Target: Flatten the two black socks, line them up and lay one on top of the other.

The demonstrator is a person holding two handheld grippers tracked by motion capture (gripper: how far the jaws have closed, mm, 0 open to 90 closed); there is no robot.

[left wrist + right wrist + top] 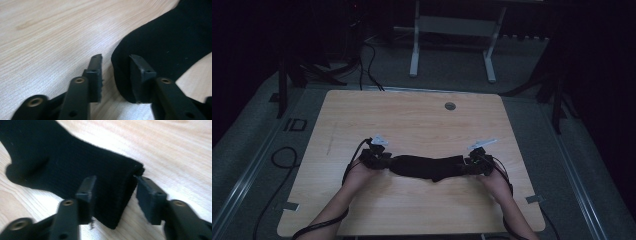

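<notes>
A black sock (427, 167) lies stretched left to right on the wooden table (412, 120), near its front edge. My left gripper (384, 161) is at the sock's left end and my right gripper (469, 165) at its right end. In the left gripper view the sock's rounded end (160, 42) lies between the parted jaws of the left gripper (116, 57), close to one pad and clear of the other. In the right gripper view the jaws of the right gripper (116, 178) stand apart around the sock's straight cuff edge (110, 195), not pressing on it.
A round grommet (450, 106) sits near the table's far edge. Beyond the table stands a white desk frame (452, 45) on grey carpet. Cables (282, 157) trail on the floor at the left. The room around is dark.
</notes>
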